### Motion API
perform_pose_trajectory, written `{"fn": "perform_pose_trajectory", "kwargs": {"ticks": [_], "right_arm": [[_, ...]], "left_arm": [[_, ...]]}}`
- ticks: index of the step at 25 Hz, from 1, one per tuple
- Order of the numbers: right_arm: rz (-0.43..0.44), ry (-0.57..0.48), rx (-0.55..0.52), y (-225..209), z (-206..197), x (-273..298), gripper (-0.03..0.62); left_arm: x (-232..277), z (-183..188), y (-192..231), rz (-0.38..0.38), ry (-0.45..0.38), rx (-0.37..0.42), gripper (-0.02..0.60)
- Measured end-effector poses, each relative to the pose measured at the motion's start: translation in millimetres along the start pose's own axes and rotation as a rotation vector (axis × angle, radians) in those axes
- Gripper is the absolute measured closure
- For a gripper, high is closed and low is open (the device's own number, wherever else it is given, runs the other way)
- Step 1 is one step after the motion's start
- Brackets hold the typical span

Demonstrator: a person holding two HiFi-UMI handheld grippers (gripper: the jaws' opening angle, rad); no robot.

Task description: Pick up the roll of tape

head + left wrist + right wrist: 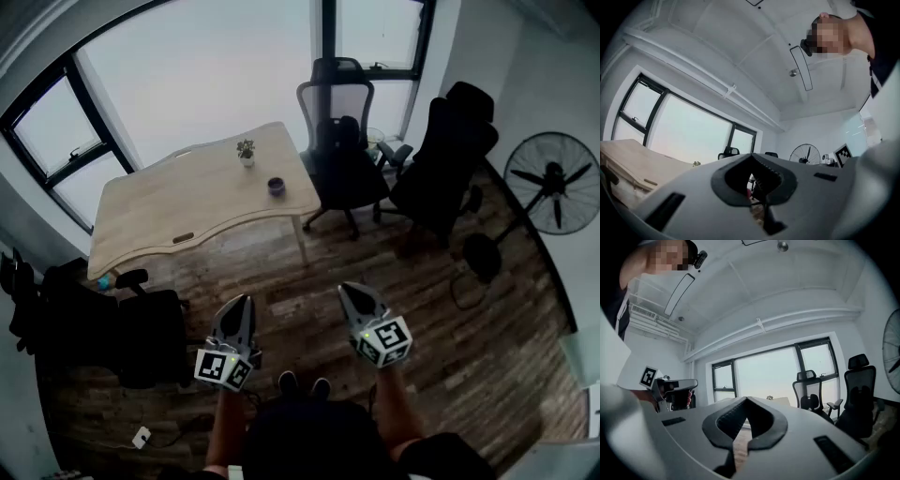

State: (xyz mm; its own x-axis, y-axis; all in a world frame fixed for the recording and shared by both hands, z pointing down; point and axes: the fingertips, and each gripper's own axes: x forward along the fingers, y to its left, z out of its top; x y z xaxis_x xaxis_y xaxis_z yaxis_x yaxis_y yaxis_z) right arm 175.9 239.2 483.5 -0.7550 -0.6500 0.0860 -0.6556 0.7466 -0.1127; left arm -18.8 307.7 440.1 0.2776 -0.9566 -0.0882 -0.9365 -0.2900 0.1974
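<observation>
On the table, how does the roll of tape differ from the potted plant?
The roll of tape is dark and squat; the potted plant is taller, with a pale pot. The tape sits nearer the chairs, the plant nearer the window. Both stand on the wooden table, apart.

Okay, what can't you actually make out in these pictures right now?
- Head view: the small dark object on the table is too small to confirm as tape.
- Left gripper view: the left gripper blocks most of the table; that object is hidden.
- Right gripper view: the fan is cut by the right edge.
</observation>
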Motion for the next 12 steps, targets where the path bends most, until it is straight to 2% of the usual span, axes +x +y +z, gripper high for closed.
{"fn": "perform_pose_trajectory", "kwargs": {"ticks": [3,12], "right_arm": [[0.013,-0.023,-0.012,3.8,1.5,3.7,0.589],[0.039,-0.001,0.008,7.5,2.2,4.6,0.589]], "left_arm": [[-1.9,0.0,-0.2,-0.011,0.008,0.011,0.577],[-4.4,-3.7,2.6,0.006,0.015,0.010,0.577]]}}
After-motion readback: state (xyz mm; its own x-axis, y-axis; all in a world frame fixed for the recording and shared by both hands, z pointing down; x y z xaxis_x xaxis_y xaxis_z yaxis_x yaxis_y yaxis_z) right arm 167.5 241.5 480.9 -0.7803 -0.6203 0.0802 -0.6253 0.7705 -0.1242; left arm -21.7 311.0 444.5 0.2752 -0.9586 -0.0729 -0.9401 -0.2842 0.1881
